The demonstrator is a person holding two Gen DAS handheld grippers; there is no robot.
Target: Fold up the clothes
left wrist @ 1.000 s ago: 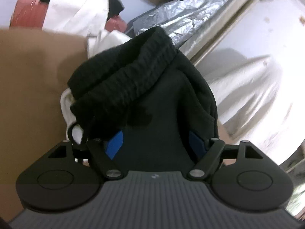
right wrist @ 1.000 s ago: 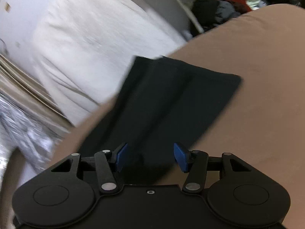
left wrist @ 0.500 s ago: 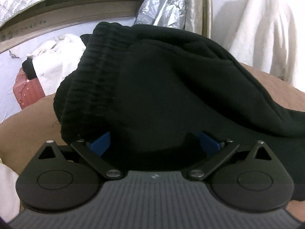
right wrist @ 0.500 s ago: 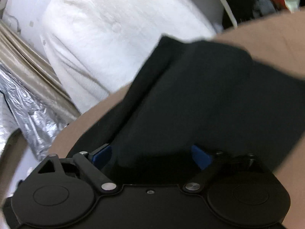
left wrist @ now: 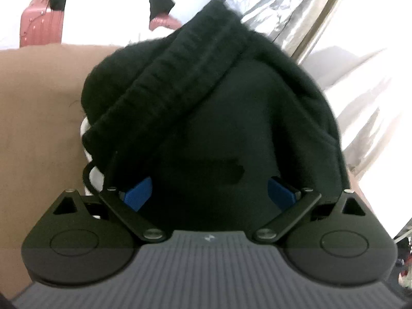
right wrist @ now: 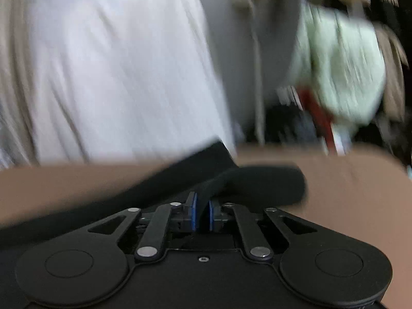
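Observation:
A black garment (left wrist: 206,103) with a ribbed waistband is bunched on the brown surface (left wrist: 38,103). My left gripper (left wrist: 209,193) stands wide around the garment's bulk, and its jaws are closing a little. Its blue pads (left wrist: 137,193) sit at either side of the cloth, not visibly pressing. In the blurred right wrist view, my right gripper (right wrist: 201,215) is shut on a thin edge of the black garment (right wrist: 257,182), low over the brown surface (right wrist: 347,193). The fabric runs away from the pads to the left and right.
Behind the garment stand a red suitcase (left wrist: 38,28) draped in white cloth (left wrist: 103,7) and crinkled silver foil (left wrist: 283,7). White bedding (right wrist: 103,77) and a heap of pale green clothes (right wrist: 342,72) lie beyond the brown surface.
My right gripper went from wide open over the fabric to shut on its edge, and its view swung right. The left view tilted, with the garment still between the jaws.

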